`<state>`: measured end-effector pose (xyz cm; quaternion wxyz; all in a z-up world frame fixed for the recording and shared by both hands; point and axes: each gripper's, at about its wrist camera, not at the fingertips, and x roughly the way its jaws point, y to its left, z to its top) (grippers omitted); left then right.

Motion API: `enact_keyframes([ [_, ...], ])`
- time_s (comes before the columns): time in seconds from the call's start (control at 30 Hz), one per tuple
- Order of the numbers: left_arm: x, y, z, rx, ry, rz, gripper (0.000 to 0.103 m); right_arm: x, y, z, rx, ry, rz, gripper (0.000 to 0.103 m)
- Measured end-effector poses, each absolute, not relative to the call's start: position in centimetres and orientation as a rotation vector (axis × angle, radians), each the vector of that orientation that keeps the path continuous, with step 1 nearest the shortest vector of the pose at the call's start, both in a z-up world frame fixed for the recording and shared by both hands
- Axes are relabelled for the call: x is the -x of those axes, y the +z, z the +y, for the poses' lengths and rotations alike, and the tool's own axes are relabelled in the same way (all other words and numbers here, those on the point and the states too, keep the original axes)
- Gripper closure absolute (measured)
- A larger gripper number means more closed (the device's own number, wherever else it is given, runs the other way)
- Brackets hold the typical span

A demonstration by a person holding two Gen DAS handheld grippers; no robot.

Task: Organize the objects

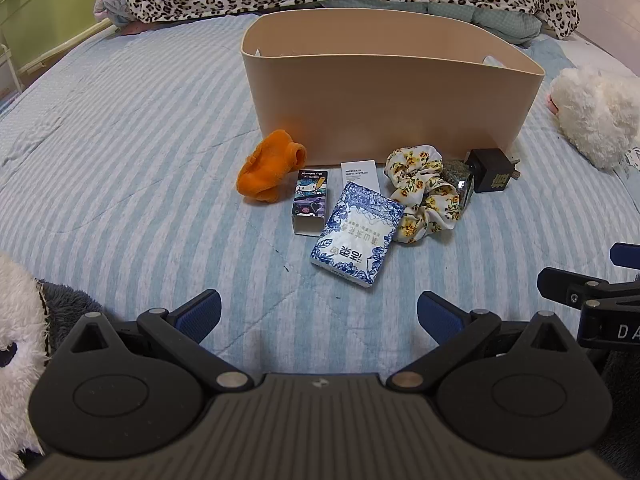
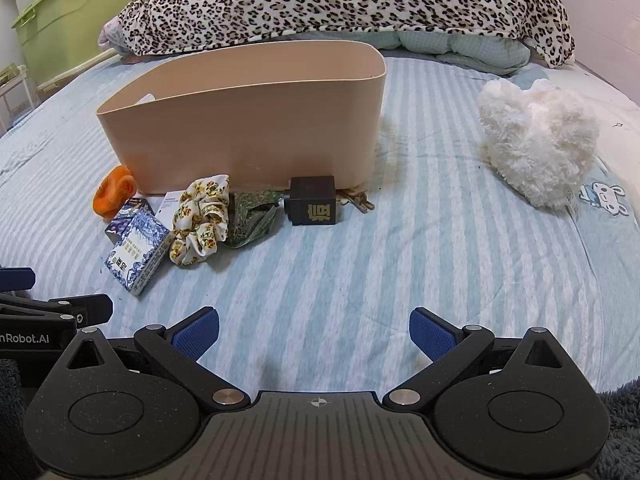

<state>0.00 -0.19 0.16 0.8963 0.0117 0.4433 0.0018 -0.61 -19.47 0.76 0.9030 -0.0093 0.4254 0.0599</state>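
Observation:
A beige bin point(image 1: 384, 100) stands on the striped bed; it also shows in the right wrist view point(image 2: 248, 120). In front of it lie an orange cloth point(image 1: 268, 172), a cartoon box point(image 1: 310, 202), a white box point(image 1: 358, 172), a blue-white tissue pack point(image 1: 356, 234), a floral scrunchie point(image 1: 422, 192), a green packet point(image 2: 252, 218) and a black cube point(image 2: 312, 202). My left gripper point(image 1: 318, 316) is open and empty, short of the tissue pack. My right gripper point(image 2: 314, 330) is open and empty over bare bedding, right of the pile.
A white plush toy point(image 2: 536, 140) lies to the right of the bin. A leopard-print blanket point(image 2: 340, 4) lies along the back. A green storage box point(image 2: 80, 12) stands at the far left. Wooden sticks point(image 2: 358, 200) lie beside the black cube.

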Motion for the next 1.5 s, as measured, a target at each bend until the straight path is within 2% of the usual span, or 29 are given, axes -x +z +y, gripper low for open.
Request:
enact_keyframes([
  [1.5, -0.06, -0.09, -0.28, -0.029, -0.003, 0.932, 0.000, 0.66, 0.55, -19.44, 0.031, 0.131, 0.897, 0.000],
])
